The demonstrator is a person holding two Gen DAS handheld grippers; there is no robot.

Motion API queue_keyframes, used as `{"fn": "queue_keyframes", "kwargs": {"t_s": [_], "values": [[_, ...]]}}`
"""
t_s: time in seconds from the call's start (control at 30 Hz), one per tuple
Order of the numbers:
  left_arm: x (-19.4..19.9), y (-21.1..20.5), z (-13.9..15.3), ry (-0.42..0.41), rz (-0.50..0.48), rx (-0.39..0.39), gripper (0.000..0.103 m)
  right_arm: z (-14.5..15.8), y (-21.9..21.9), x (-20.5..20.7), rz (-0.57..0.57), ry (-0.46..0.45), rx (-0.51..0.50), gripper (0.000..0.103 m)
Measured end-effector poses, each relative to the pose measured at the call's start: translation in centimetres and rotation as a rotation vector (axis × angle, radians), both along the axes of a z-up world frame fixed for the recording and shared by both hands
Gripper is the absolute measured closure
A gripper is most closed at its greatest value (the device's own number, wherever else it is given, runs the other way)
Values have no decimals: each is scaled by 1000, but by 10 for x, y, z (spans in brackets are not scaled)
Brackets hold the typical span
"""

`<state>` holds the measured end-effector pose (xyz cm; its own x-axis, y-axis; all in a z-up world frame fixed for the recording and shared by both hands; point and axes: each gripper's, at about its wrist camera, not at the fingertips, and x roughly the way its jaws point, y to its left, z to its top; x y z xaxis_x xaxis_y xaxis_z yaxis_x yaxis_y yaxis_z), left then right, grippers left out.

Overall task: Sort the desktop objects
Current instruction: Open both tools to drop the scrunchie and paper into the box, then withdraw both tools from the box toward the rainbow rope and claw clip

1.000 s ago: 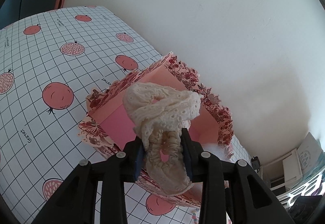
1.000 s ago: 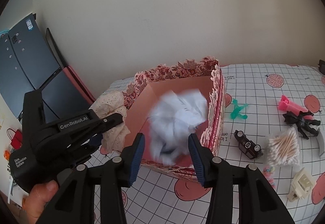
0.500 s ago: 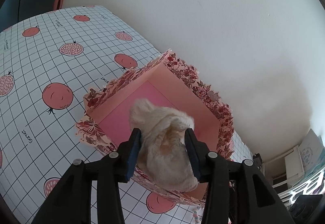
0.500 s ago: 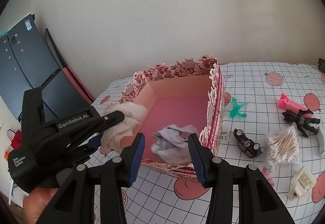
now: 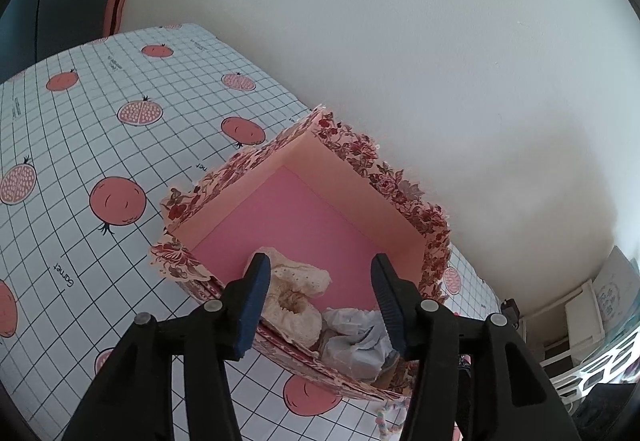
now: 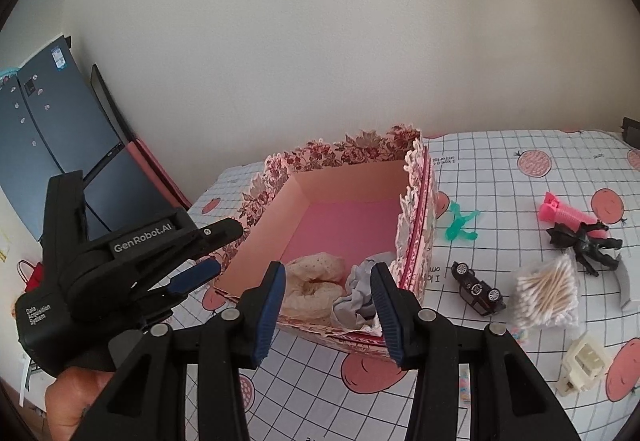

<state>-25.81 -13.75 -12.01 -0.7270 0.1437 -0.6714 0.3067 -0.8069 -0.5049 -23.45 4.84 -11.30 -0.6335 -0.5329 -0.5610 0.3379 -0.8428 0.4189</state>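
A pink box with a floral scalloped rim [image 5: 384,169] [image 6: 344,153] stands on the pomegranate-print tablecloth. A cream lace scrunchie [image 5: 296,297] [image 6: 316,281] lies on the box's floor in the near corner. Beside it lies a crumpled grey-white wad [image 5: 356,345] [image 6: 360,297]. My left gripper [image 5: 320,301] [image 6: 218,251] hovers over the box's near left edge; its jaws are opening and the pads touch nothing. My right gripper [image 6: 328,305] hangs open above the box's near wall, with nothing between its fingers.
Right of the box lie a green figure [image 6: 460,225], a black toy car [image 6: 478,289], a bag of cotton swabs [image 6: 548,293], a pink roller [image 6: 564,213], a black toy figure [image 6: 584,241] and a white plug [image 6: 584,361]. A dark fridge [image 6: 48,129] stands at the far left.
My left gripper's jaws have spread and the scrunchie has dropped from them into the box. The crumpled wad, first seen falling, has settled on the box floor. My right gripper stayed put.
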Motion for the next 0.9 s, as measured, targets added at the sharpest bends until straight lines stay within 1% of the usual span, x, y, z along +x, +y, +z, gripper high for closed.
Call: {"fn": "queue_keyframes", "kwargs": {"t_s": [0.4, 0.43, 0.5, 0.73, 0.9], "values": [[1, 26, 21, 9, -40, -72, 49, 19, 36, 3, -40, 23, -7, 54], [1, 29, 22, 8, -45, -80, 48, 20, 39, 3, -43, 23, -8, 54], [1, 36, 25, 7, -52, -95, 43, 22, 46, 4, -50, 20, -4, 54], [2, 65, 34, 3, -87, -178, 42, 24, 73, 2, -80, -17, 31, 54], [2, 84, 40, -3, -106, -231, 41, 25, 99, 0, -112, -61, 46, 53]]}}
